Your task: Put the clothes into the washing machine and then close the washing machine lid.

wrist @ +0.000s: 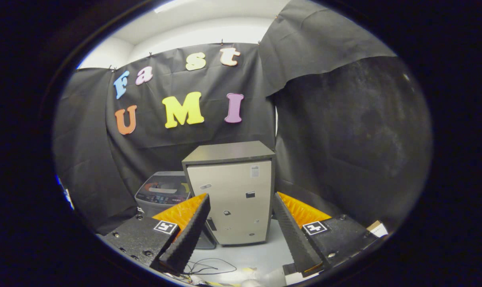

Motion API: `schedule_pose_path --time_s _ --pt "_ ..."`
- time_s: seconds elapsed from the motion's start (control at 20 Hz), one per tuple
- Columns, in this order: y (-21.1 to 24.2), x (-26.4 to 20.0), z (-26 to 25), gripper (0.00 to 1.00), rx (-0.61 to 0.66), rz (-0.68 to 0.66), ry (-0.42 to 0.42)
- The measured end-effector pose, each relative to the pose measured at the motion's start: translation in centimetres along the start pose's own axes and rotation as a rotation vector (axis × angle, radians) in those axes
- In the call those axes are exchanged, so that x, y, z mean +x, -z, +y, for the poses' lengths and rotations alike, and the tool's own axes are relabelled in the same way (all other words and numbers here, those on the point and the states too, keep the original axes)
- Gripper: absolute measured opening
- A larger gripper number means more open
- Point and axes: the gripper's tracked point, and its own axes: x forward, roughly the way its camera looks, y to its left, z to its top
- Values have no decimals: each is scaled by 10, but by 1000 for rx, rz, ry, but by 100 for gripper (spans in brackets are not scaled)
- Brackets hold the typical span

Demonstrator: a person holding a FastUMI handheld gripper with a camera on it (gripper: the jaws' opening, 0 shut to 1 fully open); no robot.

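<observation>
The washing machine (163,193) is a small grey top-loader standing on the floor beyond my left finger, beside a taller cabinet. Its lid lies flat and shut, with a dark control panel on top. My gripper (241,203) is open, its two fingers spread wide with nothing between them. It is held high and well back from the machine. The left finger (189,235) partly covers the machine's lower front.
A beige cabinet with a dark top (233,195) stands straight ahead between my fingers, right of the washing machine. Black cloth walls close in behind and on the right. The pale floor (249,255) in front holds a thin black cable (209,266).
</observation>
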Motion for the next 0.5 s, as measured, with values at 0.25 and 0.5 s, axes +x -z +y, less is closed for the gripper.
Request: schedule_pose_path --time_s 0.25,0.5 --pt "5 0 -4 99 3 4 7" --pt "13 -1 -3 99 -2 2 0"
